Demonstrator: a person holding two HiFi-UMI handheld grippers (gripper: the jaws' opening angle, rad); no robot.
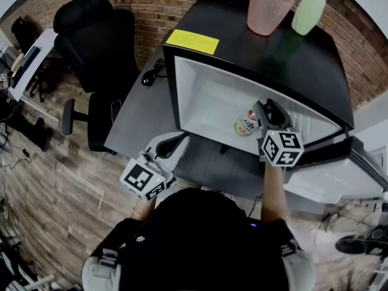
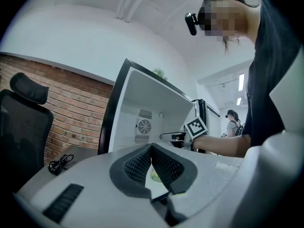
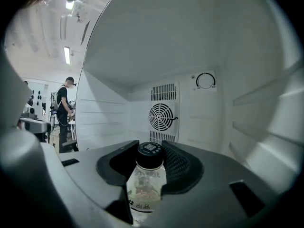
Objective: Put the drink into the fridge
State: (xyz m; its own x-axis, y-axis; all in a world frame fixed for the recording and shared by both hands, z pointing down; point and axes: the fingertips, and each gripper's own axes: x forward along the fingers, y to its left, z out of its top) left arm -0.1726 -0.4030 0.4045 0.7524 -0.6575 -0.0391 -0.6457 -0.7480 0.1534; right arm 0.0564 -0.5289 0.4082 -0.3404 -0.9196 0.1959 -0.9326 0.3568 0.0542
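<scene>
The drink [image 3: 146,184] is a clear bottle with a black cap and a printed label. My right gripper [image 3: 151,150] is shut on its neck just under the cap. The head view has this gripper [image 1: 265,109] reaching into the open white fridge [image 1: 206,96], and the bottle's body [image 1: 245,125] shows below and left of the fingers. I cannot tell if the bottle touches the fridge floor. My left gripper [image 1: 177,139] hangs outside, in front of the fridge's left side. Its jaws [image 2: 151,148] are shut with nothing between them. Past them the left gripper view shows the fridge [image 2: 142,103].
The fridge stands on a dark table [image 1: 139,117], its door [image 1: 327,180] swung open to the right. A pink cup [image 1: 268,5] and a green vase [image 1: 308,11] sit on its black top. A black cord [image 1: 153,73] lies on the table and an office chair [image 1: 100,47] stands at the left.
</scene>
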